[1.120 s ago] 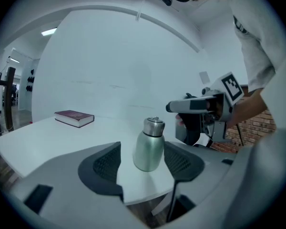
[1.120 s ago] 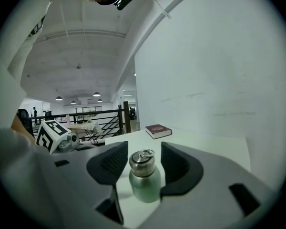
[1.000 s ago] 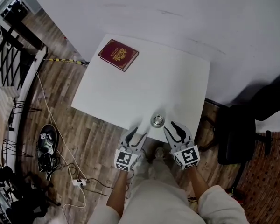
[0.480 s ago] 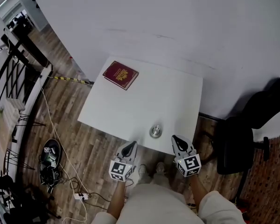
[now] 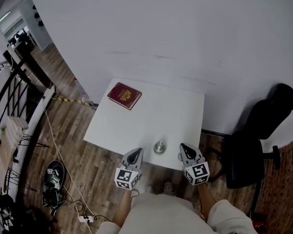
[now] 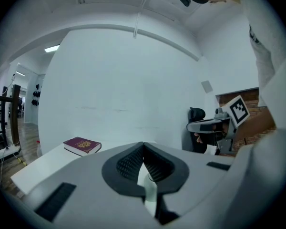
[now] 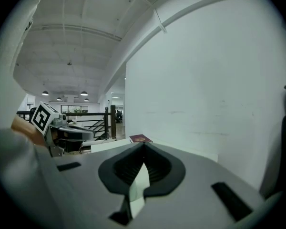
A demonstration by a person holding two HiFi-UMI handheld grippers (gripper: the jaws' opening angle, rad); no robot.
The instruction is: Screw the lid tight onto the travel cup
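Both tools are fully closed and hold nothing.

- The left tool (image 5: 135, 154) and right tool (image 5: 185, 149) hang just off the front edge of the surface (image 5: 151, 111). Both point roughly level, one to each side of the travel cup (image 5: 159, 147), and neither touches it.
- The cup stands upright near that front edge, between the two tools. The only other thing on the surface is a red book (image 5: 124, 95) at the far-left corner, well apart.
- No loose lid shows anywhere on the surface. From above the cup top reads as a metal ring, too small to tell whether a lid is on or how tight.
- Stage is ambiguous: tools closed, empty and clear of an upright cup fits either a tool pair about to go in or a cup already capped and released.
- Either way the risk is the same. The cup looks small and sits close to the edge, so a sideways brush could send it to the floor.
- Tool paths near it should stay slow and clear of its sides.
- Lid seating cannot be confirmed without a closer look.
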